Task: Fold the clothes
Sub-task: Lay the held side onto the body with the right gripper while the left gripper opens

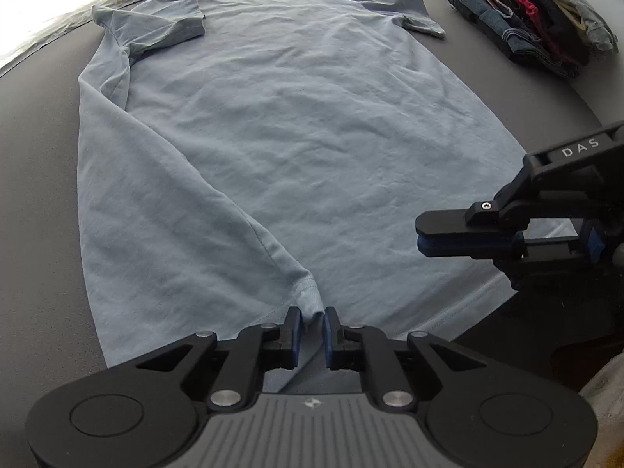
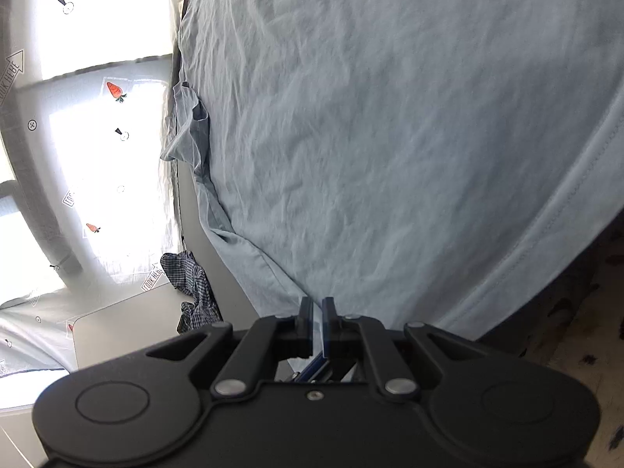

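The pale blue T-shirt [image 1: 296,124] lay spread flat on the grey counter [image 1: 35,179], collar end far from the hem, and the first lengthwise fold looked to be in hand: the left gripper [image 1: 312,321] had its fingers clenched on the hem corner, whose side panel was already lifted and drawn in over the body. The right gripper [image 1: 464,236] hovered by the hem's other end with its fingers pressed together on nothing that could be seen, well short of the stack of folded clothes [image 1: 534,19] beyond the far sleeve. The next move probably called for carrying the pinched corner further across the shirt's middle and laying it down smooth, with the shoulder end brought over to match
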`<state>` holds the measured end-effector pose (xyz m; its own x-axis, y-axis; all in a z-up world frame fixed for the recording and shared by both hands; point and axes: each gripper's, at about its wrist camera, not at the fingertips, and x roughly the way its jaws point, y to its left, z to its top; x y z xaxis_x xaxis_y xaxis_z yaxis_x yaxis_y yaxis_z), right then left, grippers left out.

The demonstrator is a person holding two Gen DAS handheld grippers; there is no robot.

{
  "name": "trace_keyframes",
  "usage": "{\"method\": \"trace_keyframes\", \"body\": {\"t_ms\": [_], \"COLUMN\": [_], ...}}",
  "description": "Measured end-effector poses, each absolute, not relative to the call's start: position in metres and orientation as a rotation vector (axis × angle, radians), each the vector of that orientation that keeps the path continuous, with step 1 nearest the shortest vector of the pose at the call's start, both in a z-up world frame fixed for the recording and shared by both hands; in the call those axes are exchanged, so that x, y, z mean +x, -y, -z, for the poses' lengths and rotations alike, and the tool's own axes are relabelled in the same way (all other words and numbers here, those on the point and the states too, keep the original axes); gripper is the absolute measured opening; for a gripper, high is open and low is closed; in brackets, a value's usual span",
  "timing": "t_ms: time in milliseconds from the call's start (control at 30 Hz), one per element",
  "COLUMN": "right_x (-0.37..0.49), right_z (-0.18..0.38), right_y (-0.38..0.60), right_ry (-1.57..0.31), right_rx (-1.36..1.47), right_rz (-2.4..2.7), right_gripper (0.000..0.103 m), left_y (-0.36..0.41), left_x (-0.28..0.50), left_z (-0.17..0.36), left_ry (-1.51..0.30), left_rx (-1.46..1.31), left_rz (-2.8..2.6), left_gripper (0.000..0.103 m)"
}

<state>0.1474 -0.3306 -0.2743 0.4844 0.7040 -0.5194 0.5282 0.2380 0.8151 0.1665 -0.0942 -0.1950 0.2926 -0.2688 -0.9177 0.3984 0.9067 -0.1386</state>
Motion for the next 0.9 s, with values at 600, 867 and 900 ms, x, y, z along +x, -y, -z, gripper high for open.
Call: {"method": "trace_keyframes", "body": {"t_ms": [600, 867, 900], "right_x": [0.208, 0.197, 0.196], "right_z": [0.263, 0.255, 0.253], "right_y": [0.255, 0.261, 0.261], "right_ry": [-1.368, -1.386, -1.404], "right_rx": [0.896, 0.84, 0.803], "right_rz": [-0.396, -0.441, -0.443], "right_gripper": [0.027, 0.005, 0.005], "left_y": [-0.013, -0.001, -0.001], "left_x": [0.159, 0.152, 0.151], "left_z": [0.173, 0.178, 0.177], "left_ry": [-1.145, -1.185, -1.197], "left_rx": [-0.233, -0.244, -0.255], "left_rz": [0.001, 0.057, 0.059], "left_gripper": [0.037, 0.004, 0.004]}}
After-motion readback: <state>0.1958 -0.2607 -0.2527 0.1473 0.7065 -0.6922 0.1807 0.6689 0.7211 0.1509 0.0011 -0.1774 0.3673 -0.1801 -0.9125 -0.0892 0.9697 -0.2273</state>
